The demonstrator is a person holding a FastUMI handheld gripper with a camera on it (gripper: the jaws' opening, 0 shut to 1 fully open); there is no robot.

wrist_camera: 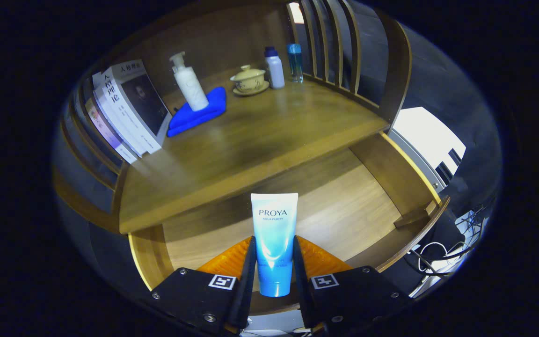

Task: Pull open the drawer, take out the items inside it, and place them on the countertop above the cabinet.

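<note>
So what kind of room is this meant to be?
Probably a mock-up of a home dressing table or desk: a wooden countertop with books, a pump bottle and a lidded teacup, above an open drawer. The gripper clamps a blue tube.

I see pale blue plastic tube [273, 243] clamped between gripper [273, 262] fingers, above open wooden drawer [344, 210]; wooden countertop [260, 135] beyond tube.
</note>
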